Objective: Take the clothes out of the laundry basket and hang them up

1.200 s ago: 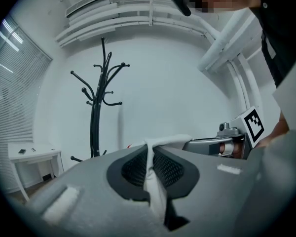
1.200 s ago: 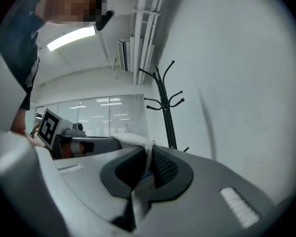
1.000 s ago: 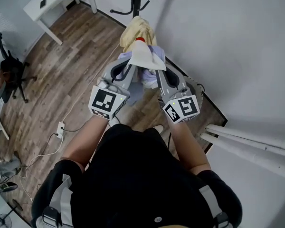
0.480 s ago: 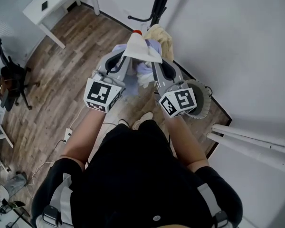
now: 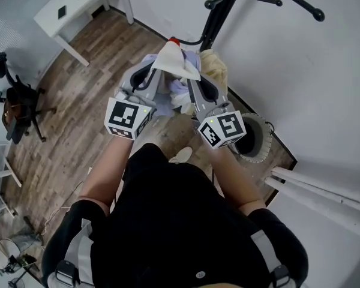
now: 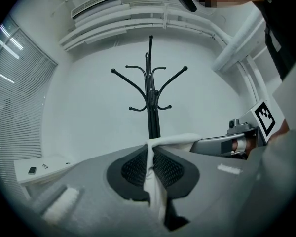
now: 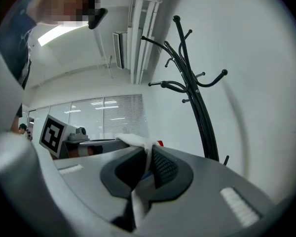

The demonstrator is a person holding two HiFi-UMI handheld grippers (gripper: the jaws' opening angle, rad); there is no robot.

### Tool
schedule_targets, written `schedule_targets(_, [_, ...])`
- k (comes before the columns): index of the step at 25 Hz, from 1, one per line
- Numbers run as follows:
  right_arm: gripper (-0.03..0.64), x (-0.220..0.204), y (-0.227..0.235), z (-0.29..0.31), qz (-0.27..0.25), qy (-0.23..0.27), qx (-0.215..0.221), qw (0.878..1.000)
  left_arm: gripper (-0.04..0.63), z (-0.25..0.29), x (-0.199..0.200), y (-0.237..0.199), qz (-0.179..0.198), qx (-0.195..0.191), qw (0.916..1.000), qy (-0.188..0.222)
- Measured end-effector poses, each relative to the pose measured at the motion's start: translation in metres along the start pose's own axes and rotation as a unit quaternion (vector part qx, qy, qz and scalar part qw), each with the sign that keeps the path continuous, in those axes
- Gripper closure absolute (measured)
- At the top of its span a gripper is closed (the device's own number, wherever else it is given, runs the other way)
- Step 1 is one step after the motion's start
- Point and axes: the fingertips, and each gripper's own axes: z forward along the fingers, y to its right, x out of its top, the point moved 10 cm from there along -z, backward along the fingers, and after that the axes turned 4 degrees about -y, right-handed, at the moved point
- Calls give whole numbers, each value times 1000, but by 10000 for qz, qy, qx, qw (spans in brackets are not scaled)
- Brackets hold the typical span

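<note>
Snugly between claws (image 5: 158,71) (image 5: 189,77): white garment (image 5: 175,62)

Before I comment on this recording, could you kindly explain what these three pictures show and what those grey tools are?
No robot here: a person holds a grey two-jaw gripper in each hand, each with a marker cube. The head view looks steeply down from the person's head; the other two views come from cameras riding on the grippers, looking along the jaws. The left gripper and right gripper are both shut on one white cloth garment, held between them. Ahead stands a black metal coat stand. On the brown wooden floor sit a round pale basket and a white table.
</note>
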Motion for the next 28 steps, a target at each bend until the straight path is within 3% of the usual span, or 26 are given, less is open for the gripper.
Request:
schedule_targets(4, [601,-15,1,9,71,44,-223,9997,584,14,-13,-13,44,-221,9997,-20])
schedule_targets(10, [601,-2,5,89,-41,-25,-936,9956,584,76,-8,-99,-66,-992,9950,95])
schedule_targets(19, [601,-13,11,137,26,256,-2487,9682,584,150,-10,-154,294,-2498,9677,182])
schedule_targets(28, [601,-11,38,157,-63,290,-3304,9434,584,219,-12,-159,510,-3141,9477,247])
